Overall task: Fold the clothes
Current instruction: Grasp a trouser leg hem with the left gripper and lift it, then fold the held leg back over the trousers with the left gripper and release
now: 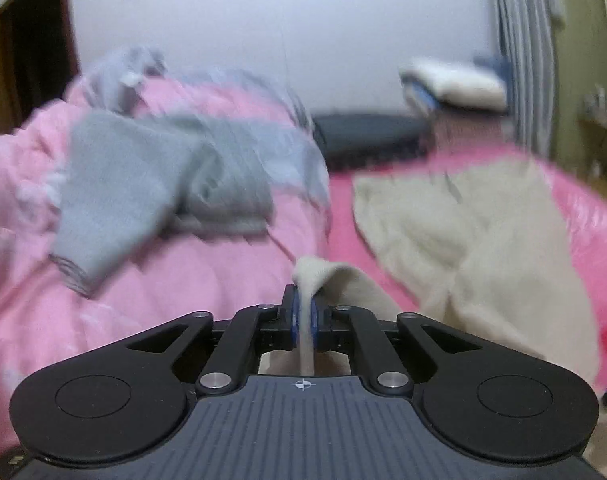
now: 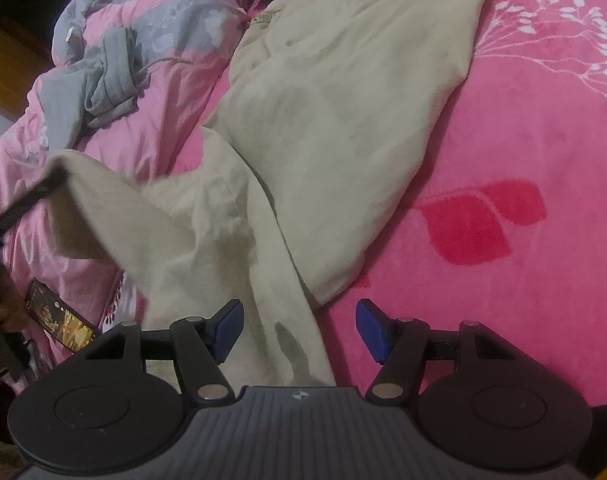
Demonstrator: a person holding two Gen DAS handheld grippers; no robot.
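Note:
A beige garment [image 1: 463,248] lies spread over a pink bed. My left gripper [image 1: 303,308] is shut on one edge of it, and the cloth sticks up between the blue pads and trails back under the jaws. In the right wrist view the same beige garment [image 2: 323,120] runs from the far end toward me, its left corner lifted by the blurred left gripper [image 2: 43,188]. My right gripper [image 2: 299,328] stands open just above the garment's near end, its blue pads [image 2: 227,328] wide apart and touching nothing.
A crumpled grey garment [image 1: 135,184] [image 2: 103,80] lies on the pink quilt [image 1: 183,280] at the left. A lit phone [image 2: 59,316] rests at the bed's near left. The pink flowered blanket [image 2: 523,140] stretches right. Beyond the bed sit a dark cushion [image 1: 367,136] and a white pillow [image 1: 455,80].

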